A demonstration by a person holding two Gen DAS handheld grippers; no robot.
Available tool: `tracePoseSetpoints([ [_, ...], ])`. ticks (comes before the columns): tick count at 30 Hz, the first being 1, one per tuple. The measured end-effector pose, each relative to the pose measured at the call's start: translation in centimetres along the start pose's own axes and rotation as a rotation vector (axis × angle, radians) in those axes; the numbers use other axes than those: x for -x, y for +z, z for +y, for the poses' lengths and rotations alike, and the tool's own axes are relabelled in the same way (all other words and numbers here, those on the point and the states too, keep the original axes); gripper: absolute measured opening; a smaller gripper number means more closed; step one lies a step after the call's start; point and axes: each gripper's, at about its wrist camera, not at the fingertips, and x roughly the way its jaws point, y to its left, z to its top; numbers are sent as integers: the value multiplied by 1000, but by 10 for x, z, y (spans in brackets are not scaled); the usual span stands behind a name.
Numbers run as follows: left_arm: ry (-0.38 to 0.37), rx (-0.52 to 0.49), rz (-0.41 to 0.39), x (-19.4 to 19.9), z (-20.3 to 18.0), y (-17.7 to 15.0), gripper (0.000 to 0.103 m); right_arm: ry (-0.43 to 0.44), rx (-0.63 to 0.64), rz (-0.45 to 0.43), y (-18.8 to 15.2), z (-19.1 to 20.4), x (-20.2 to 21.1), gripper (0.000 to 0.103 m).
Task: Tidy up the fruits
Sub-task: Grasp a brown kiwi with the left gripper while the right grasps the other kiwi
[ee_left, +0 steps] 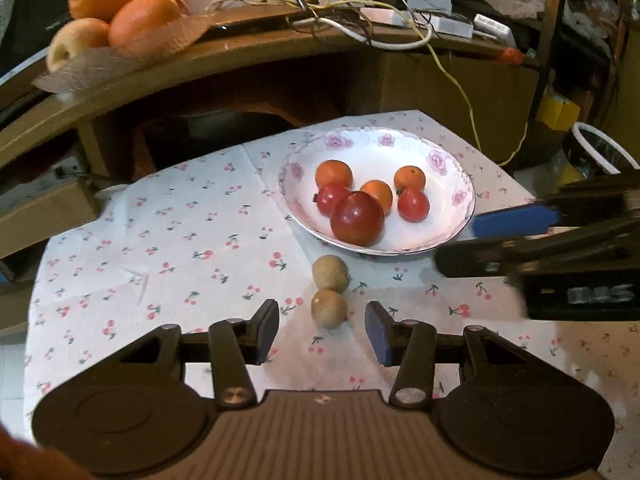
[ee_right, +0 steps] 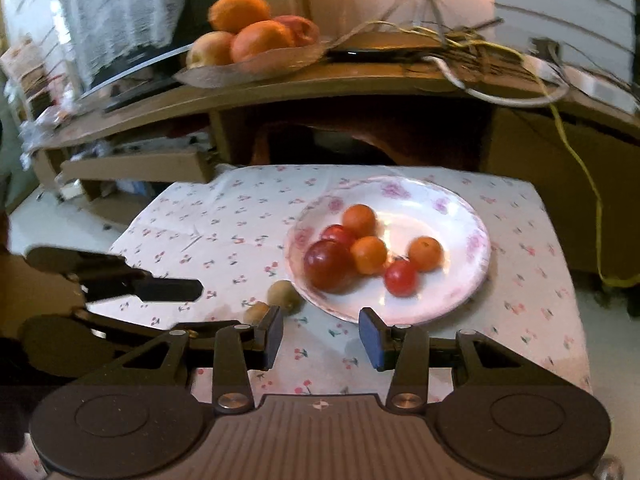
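A white flowered plate (ee_left: 440,168) (ee_right: 460,216) on the cherry-print cloth holds several fruits: a big red one (ee_left: 357,218) (ee_right: 329,265), small red ones and small orange ones. Two tan round fruits lie on the cloth in front of the plate, the far one (ee_left: 330,274) (ee_right: 283,295) and the near one (ee_left: 329,308) (ee_right: 257,313). My left gripper (ee_left: 322,330) is open and empty, the near tan fruit just ahead between its fingers. My right gripper (ee_right: 320,338) is open and empty, just in front of the plate; it also shows in the left wrist view (ee_left: 476,242).
A wooden shelf (ee_left: 240,56) behind the table carries a dish of large oranges and apples (ee_left: 120,20) (ee_right: 248,32) and tangled cables (ee_left: 380,20). A yellow cable (ee_right: 592,200) hangs at the right. Cardboard boxes (ee_right: 132,170) stand at the left.
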Motion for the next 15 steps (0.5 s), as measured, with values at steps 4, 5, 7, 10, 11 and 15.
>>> tracePoseSetpoints([
  [4,-5,8,4,-19,-4,1,52,-21,-39,5,-7,-6,12,44],
  [5,-9,21,7,-23,-3,1,52,-19,-41,7,-9,-6,14,44],
  [7,-10,31,15,-30,-3,1,52,-12,-35,11,-12,-5,16,44],
  [10,12,5,22,-34,-8,-2,42,-17,4,4,-12,-2,18,44],
  [11,13,3,26,-35,-9,-3,40,-22,12,-1,-12,-1,19,44],
  [15,45,-14,28,-35,-11,-6,29,-28,1,-12,-10,-6,23,44],
])
